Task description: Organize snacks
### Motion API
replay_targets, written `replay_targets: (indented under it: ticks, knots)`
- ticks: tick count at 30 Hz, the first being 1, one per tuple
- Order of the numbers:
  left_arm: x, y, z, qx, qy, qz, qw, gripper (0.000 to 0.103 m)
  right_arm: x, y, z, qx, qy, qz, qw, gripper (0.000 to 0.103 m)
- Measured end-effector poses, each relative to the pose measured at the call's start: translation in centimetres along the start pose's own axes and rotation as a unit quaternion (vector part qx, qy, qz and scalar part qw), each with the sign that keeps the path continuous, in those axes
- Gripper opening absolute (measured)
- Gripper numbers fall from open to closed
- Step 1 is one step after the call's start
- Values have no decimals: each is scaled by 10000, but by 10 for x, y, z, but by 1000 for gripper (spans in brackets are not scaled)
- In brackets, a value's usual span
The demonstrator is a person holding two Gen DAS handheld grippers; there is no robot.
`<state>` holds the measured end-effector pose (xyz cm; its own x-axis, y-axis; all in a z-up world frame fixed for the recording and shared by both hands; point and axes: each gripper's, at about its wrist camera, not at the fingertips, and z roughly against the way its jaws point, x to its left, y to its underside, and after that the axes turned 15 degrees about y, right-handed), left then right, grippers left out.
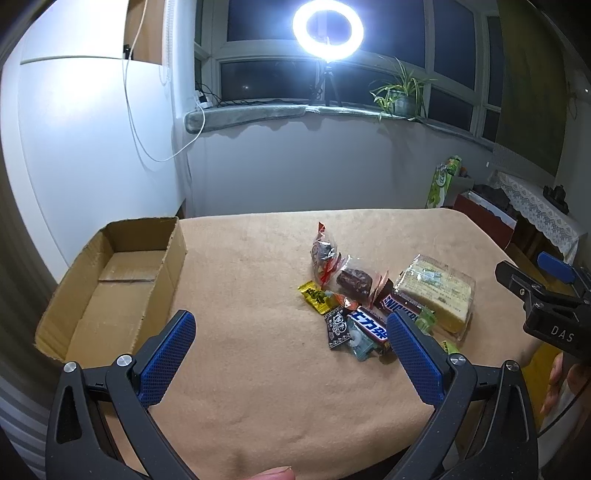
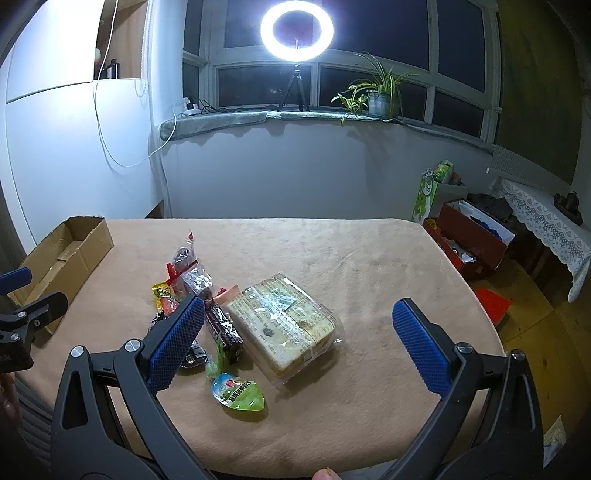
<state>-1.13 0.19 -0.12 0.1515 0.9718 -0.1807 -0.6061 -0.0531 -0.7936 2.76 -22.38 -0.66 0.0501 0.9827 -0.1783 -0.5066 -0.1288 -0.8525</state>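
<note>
A pile of snacks lies on the tan tablecloth [image 1: 258, 332]: a wrapped bread loaf [image 1: 437, 293] [image 2: 286, 325], a Snickers bar [image 1: 400, 304] [image 2: 225, 328], a blue bar [image 1: 369, 326], a dark cake in clear wrap [image 1: 352, 278], a yellow candy [image 1: 317, 297] [image 2: 161, 291] and a green jelly cup [image 2: 240, 395]. An open cardboard box [image 1: 110, 284] [image 2: 62, 254] stands at the table's left. My left gripper [image 1: 291, 354] is open and empty, above the table between box and pile. My right gripper [image 2: 299, 343] is open and empty, above the near side of the loaf.
A ring light [image 2: 297, 31] and a potted plant [image 2: 380, 98] stand on the windowsill behind. A red box [image 2: 469, 236] and a green package [image 2: 430, 194] sit on the floor to the right. A white cabinet [image 1: 85, 147] stands behind the cardboard box.
</note>
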Motion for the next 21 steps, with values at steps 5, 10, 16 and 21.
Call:
replay_targets:
  ticks: [5,10,16,21]
  knots:
    - [-2,1,-1,31,-5,4,10000,103,1,-1,0,23,-21,8,10000,103]
    - [-2,1,0,16,-9,7,10000,103,1,-2,1,27,-24,14,10000,103]
    - [0,1,1,25,-5,47,10000,103,2,-2,2,37,-31,21,10000,103]
    - [1,2,1,44,6,59,10000,103,4,-1,3,46,-32,33,10000,103]
